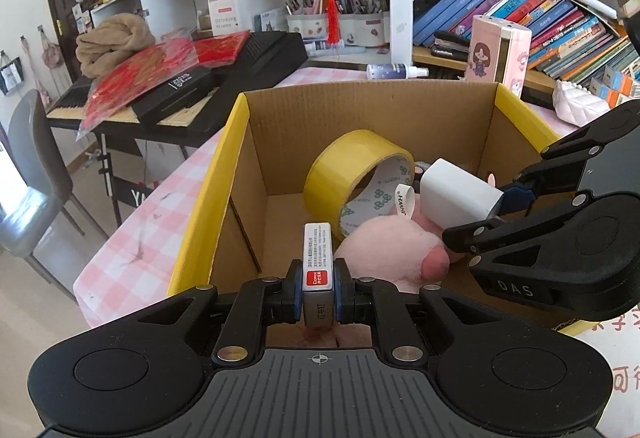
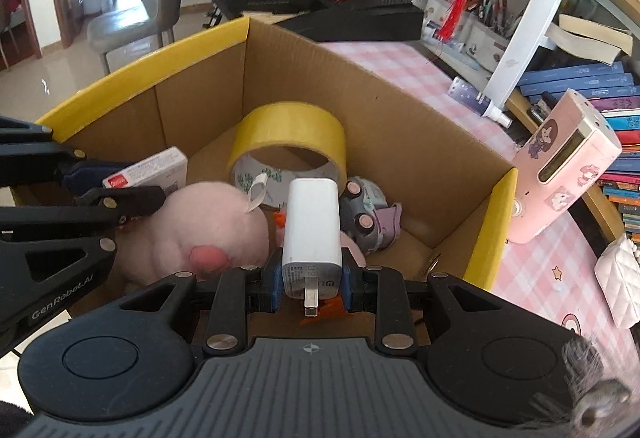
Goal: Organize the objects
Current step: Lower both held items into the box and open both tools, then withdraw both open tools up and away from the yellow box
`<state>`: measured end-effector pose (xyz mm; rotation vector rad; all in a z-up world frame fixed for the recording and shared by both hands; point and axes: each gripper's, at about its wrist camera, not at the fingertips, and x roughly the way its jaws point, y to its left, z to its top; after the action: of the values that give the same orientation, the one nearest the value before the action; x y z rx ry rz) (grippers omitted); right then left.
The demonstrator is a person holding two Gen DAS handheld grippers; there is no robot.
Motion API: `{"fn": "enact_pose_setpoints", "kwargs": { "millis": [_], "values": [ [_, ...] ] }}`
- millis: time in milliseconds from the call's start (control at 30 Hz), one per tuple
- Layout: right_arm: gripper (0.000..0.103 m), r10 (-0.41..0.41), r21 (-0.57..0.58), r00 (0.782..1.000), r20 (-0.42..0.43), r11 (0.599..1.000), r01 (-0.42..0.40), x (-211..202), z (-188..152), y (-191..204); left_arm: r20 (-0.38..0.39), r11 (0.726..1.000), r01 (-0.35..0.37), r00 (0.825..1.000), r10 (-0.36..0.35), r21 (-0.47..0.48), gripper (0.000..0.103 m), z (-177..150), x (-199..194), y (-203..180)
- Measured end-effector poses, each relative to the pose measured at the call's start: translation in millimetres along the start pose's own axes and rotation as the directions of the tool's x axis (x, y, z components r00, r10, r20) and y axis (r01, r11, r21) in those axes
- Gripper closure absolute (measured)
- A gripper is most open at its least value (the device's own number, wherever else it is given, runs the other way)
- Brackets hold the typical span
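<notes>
Currently both grippers over the open cardboard box (image 1: 256,142). Left gripper (image 1: 318,292) clamped on a small staple box (image 1: 317,258), red "Comix" label on its near end, pointing forward past the fingertips. Right gripper (image 2: 312,280) clamped on a white USB charger (image 2: 312,230), plug prong facing the camera. Ahead of both sets of fingers, inside the box: yellow tape roll (image 2: 288,136) on edge, pink plush toy (image 2: 204,230) with a white tag reading "JHWH". "GenRobot.AI" printed on the left gripper's body; "DAS" on the right's.
</notes>
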<state>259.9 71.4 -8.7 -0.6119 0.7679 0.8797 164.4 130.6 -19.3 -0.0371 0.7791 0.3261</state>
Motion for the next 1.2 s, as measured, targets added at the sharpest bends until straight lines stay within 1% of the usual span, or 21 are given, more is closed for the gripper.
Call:
{"fn": "enact_pose_setpoints", "kwargs": {
  "millis": [233, 300, 333, 400, 467, 533, 600, 633, 667, 833, 900, 967, 1033, 1133, 1200],
  "values": [
    [0.078, 0.011, -0.001, 1.0, -0.012, 1.0, -0.011, 1, 0, 0, 0.014, 1.0, -0.003, 1.0, 0.003, -0.006, 0.089, -2, -3, 0],
    [0.078, 0.013, 0.007, 1.0, -0.008, 1.0, -0.013, 1, 0, -1, 0.025, 1.0, -0.002, 1.0, 0.002, -0.007, 0.085, -2, -6, 0],
    [0.078, 0.014, 0.014, 1.0, 0.0, 1.0, -0.014, 0, 0, -2, 0.032, 1.0, -0.002, 0.999, 0.002, -0.007, 0.085, -2, -7, 0],
    [0.076, 0.013, 0.023, 1.0, 0.026, 1.0, -0.014, -4, -1, -2, 0.046, 1.0, -0.005, 0.999, 0.005, -0.01, 0.079, -2, -12, 1],
    [0.069, 0.004, 0.029, 0.998, 0.055, 1.0, -0.006, -10, -3, -1, 0.062, 1.0, -0.001, 0.998, 0.002, -0.015, 0.075, -1, -16, 2],
    [0.068, 0.008, 0.044, 0.997, 0.076, 0.999, -0.011, -16, -5, -2, 0.081, 1.0, 0.003, 0.997, -0.002, -0.017, 0.071, 0, -22, 3],
    [0.065, 0.002, 0.062, 0.995, 0.102, 0.998, -0.008, -25, -7, -1, 0.103, 1.0, 0.002, 0.995, 0.0, -0.02, 0.062, 1, -29, 4],
    [0.065, -0.009, 0.072, 0.993, 0.117, 0.997, 0.001, -29, -8, -1, 0.114, 1.0, 0.0, 0.993, 0.002, -0.022, 0.059, 1, -33, 4],
    [0.065, -0.023, 0.082, 0.991, 0.133, 0.997, 0.013, -34, -10, 0, 0.124, 1.0, -0.001, 0.992, 0.004, -0.025, 0.054, 1, -36, 5],
    [0.061, -0.082, 0.161, 0.975, 0.208, 0.986, 0.049, -61, -16, -4, 0.18, 0.999, -0.001, 0.984, 0.009, -0.04, 0.035, -1, -57, 8],
    [0.057, -0.119, 0.201, 0.965, 0.235, 0.977, 0.071, -73, -20, -6, 0.197, 0.999, 0.0, 0.98, 0.01, -0.049, 0.028, -2, -65, 10],
    [0.052, -0.154, 0.242, 0.953, 0.26, 0.966, 0.09, -84, -24, -6, 0.208, 0.998, 0.005, 0.978, 0.007, -0.057, 0.026, -4, -71, 12],
    [0.05, -0.185, 0.27, 0.943, 0.275, 0.957, 0.109, -94, -30, -5, 0.215, 0.998, 0.008, 0.977, 0.006, -0.063, 0.025, -7, -77, 14],
    [0.043, -0.238, 0.311, 0.926, 0.292, 0.94, 0.143, -107, -38, -1, 0.222, 0.997, 0.005, 0.975, 0.011, -0.073, 0.021, -13, -84, 18],
    [0.041, -0.273, 0.342, 0.916, 0.295, 0.925, 0.165, -114, -45, 1, 0.225, 0.997, 0.006, 0.974, 0.012, -0.078, 0.019, -17, -88, 20]
  ]
}}
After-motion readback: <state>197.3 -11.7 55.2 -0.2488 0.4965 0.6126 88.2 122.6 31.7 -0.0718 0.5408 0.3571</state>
